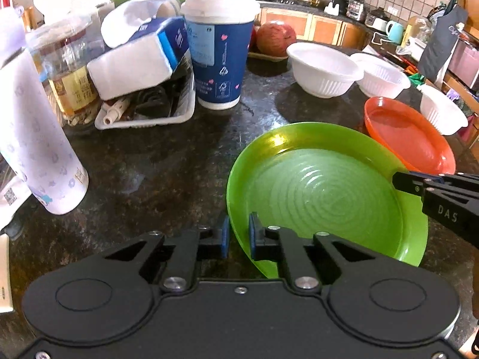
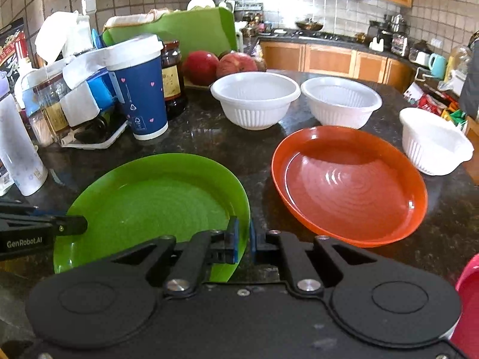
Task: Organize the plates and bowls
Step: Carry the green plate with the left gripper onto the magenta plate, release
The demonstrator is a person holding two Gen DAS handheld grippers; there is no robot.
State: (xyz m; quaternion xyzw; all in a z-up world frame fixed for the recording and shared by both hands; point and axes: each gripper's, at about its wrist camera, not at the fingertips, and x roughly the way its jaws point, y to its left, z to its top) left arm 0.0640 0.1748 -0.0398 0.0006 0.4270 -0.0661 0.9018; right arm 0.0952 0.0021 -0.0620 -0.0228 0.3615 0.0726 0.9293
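Observation:
A green plate point(image 1: 323, 191) is held at both sides above the dark stone counter; it also shows in the right wrist view point(image 2: 155, 206). My left gripper point(image 1: 239, 236) is shut on its left rim. My right gripper point(image 2: 244, 240) is shut on its right rim; its fingers point(image 1: 419, 184) show at the right of the left wrist view. An orange plate point(image 2: 350, 185) lies to the right. Three white bowls point(image 2: 254, 98) point(image 2: 341, 100) point(image 2: 431, 140) stand behind and beside it.
A blue paper cup point(image 2: 140, 89), a tray of clutter point(image 1: 143, 113), a jar point(image 2: 172, 77), a white patterned bottle point(image 1: 39, 137) and apples point(image 2: 236, 61) crowd the counter's left and back. A pink object point(image 2: 468, 305) is at the lower right.

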